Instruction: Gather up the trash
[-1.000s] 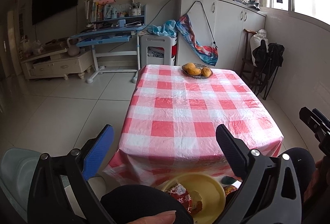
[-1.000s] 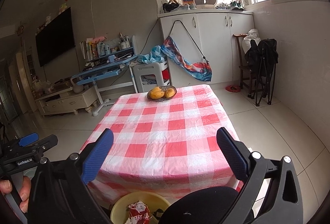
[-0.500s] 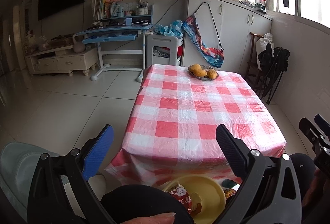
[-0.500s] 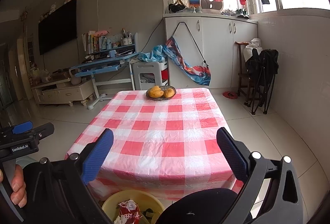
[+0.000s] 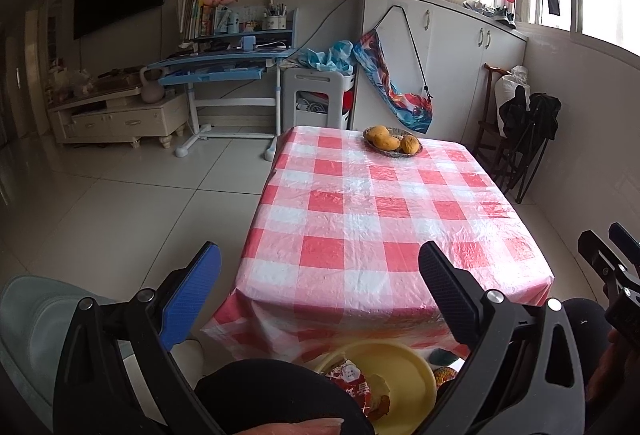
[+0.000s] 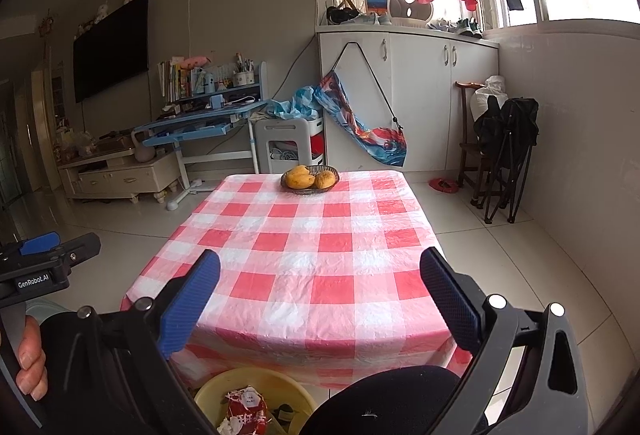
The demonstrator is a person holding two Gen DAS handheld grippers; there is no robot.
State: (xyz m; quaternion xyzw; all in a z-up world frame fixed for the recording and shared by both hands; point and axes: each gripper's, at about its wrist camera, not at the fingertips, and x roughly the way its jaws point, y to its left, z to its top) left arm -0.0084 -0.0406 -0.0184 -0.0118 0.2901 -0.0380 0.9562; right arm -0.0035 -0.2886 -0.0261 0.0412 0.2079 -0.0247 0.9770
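Hovering before the table, the left gripper [image 5: 320, 275] and right gripper [image 6: 320, 279] both have fingers spread wide, holding nothing. Below them on the floor, against the table's near edge, a yellow basin [image 6: 264, 387] holds a crumpled red wrapper [image 6: 246, 411]. Farther off, the checked tablecloth [image 6: 304, 255] carries a fruit bowl [image 6: 310, 179].

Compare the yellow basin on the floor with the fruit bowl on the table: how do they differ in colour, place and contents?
The yellow basin is pale yellow plastic; the fruit bowl is dark. The basin sits on the floor at the table's near edge; the bowl stands at the tablecloth's far end. The basin holds a red snack wrapper and scraps; the bowl holds yellow-orange fruit. Both are round and open-topped.
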